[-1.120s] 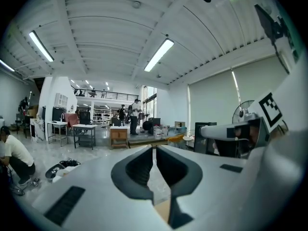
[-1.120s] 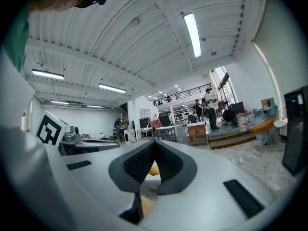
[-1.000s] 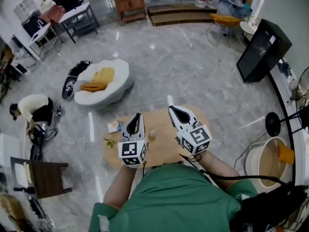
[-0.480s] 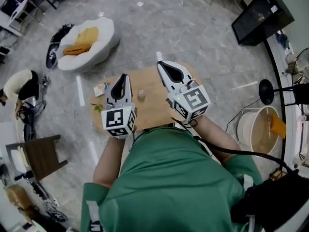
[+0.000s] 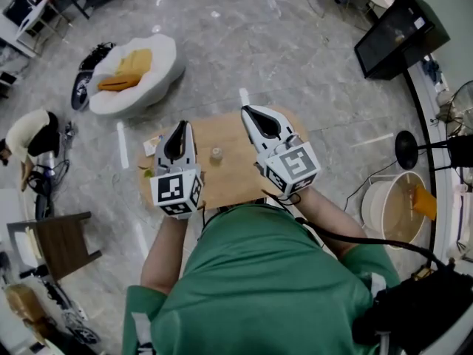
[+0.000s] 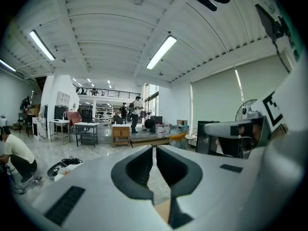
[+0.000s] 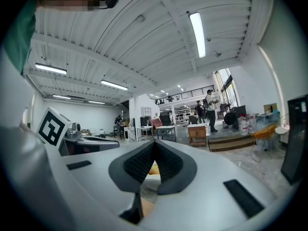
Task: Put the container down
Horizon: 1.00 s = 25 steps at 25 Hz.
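Left gripper (image 5: 181, 124) hangs over the round wooden counter (image 5: 236, 172) at its 9 o'clock side, jaws clenched on nothing. The small container (image 5: 216, 154) stands upright near the counter's centre, untouched. Right gripper (image 5: 244, 110) sits at the container's 1 o'clock, jaws likewise clenched and empty.

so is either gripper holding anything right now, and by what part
Nothing is held: the left gripper and right gripper are both shut and empty, and the container stands free on the table.

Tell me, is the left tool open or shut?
Shut. In the left gripper view, the left tool's jaws meet at their tips, with nothing held between them.
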Motion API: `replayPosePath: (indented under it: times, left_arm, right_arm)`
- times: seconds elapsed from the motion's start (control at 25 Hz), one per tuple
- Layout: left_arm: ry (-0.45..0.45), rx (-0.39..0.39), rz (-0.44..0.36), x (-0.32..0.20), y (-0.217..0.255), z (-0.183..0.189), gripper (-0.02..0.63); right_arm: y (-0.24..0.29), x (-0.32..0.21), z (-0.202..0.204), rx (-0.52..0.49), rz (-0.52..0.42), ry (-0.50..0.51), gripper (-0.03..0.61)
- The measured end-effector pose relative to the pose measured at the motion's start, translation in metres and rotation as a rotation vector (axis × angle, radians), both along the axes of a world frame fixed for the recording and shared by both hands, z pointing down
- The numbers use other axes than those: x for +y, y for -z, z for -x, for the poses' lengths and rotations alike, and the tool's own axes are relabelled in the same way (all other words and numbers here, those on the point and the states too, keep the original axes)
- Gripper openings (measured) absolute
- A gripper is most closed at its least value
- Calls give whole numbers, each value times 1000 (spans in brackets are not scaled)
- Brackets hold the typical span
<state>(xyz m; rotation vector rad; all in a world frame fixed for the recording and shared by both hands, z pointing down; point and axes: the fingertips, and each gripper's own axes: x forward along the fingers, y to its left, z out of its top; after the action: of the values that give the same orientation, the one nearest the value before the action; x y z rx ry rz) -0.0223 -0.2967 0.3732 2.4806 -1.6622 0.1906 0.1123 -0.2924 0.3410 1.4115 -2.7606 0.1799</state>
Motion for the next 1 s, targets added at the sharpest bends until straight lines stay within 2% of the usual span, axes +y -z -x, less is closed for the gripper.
replayPosePath:
  times: [1.0]
  left_arm:
    - [33,-6,0,9,2,1,38]
  right_arm:
    - [5,11,-13,17,-36,5,20]
